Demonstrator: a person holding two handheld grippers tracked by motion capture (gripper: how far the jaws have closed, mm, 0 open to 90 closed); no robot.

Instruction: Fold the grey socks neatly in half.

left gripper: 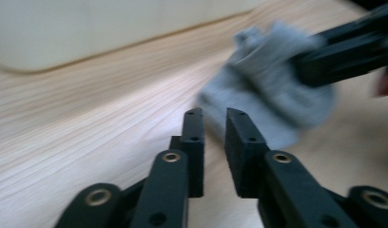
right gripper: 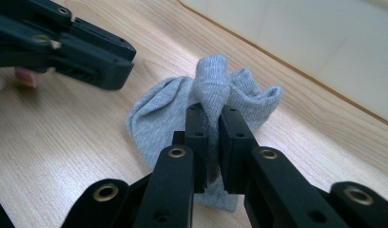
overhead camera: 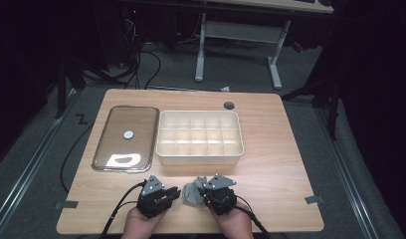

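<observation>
I am seeing the grey sock (right gripper: 201, 118) lying bunched on the wooden desk (overhead camera: 270, 164), near its front edge and just in front of the cream divided tray (overhead camera: 199, 138). My right hand-held gripper (right gripper: 212, 114) is pinching a raised fold of that sock between its 2 black jaws, which are clamping tight on the fabric while the rest of the sock is resting on the desk. From above, the sock (overhead camera: 192, 191) is sitting between the 2 grippers, touching the right hand-held gripper (overhead camera: 207, 188).

My left hand-held gripper (left gripper: 215, 116) is hovering just beside the sock (left gripper: 268, 90) with its jaws slightly parted and nothing between them; its tips are pointing at the sock's near edge. In the high view the left hand-held gripper (overhead camera: 172, 193) is sitting close to the sock's left side, and both of the person's hands are coming in from the bottom edge.

To the left of the tray, a flat clear lid (overhead camera: 125, 138) with a metal rim is lying on the desk, with a small round white spot at its middle. The tray's compartments are looking bare from above.
</observation>
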